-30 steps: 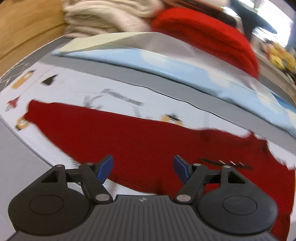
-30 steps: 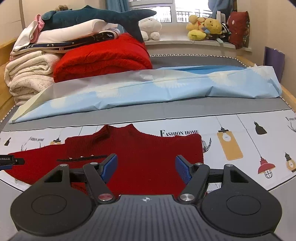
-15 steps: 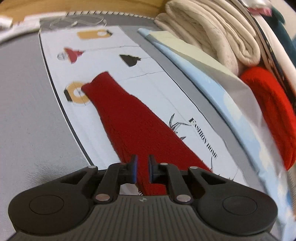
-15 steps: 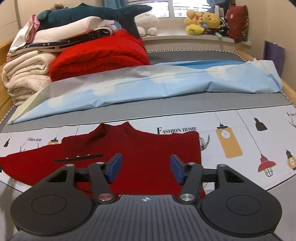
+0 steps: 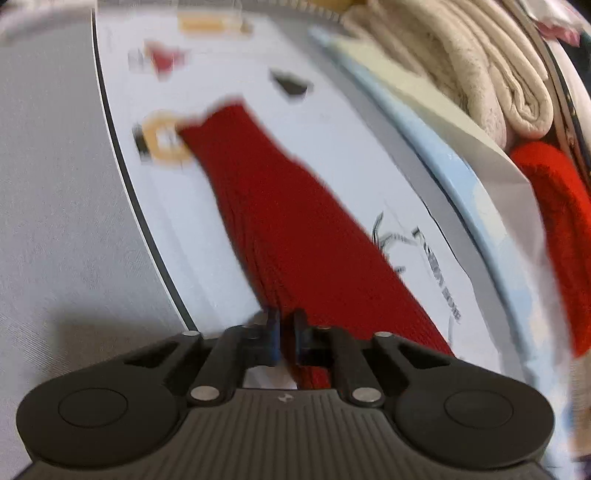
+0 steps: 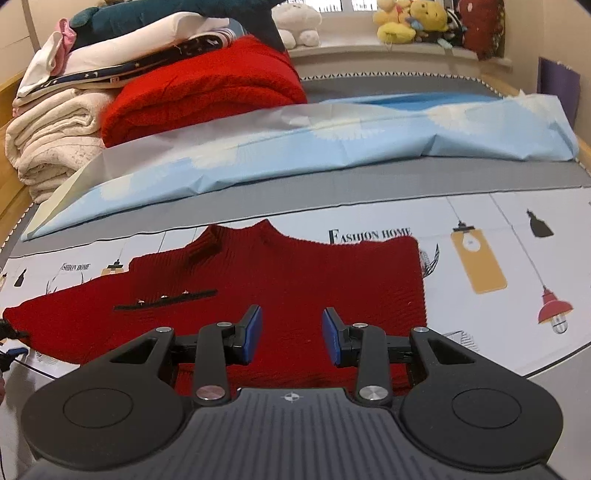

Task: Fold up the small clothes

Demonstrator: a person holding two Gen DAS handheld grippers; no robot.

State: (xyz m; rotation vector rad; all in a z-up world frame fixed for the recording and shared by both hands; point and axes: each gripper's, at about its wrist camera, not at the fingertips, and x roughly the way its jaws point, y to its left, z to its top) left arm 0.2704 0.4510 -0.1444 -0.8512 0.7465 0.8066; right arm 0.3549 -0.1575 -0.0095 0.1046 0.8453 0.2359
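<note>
Left-wrist view — left gripper (image 5: 284,332) apparently pinches red sweater (image 5: 280,218); right gripper (image 6: 291,332) gapes wide.

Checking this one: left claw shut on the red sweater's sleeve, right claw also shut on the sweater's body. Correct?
Not quite. The right claw is open, its jaws apart above the red sweater, as the right wrist view shows. The left claw is indeed shut on the sleeve.

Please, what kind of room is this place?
Most likely a bedroom, with the work done on a bed: folded blankets are stacked at the side, plush toys sit on the window ledge, and the red sweater lies on a printed mat.
</note>
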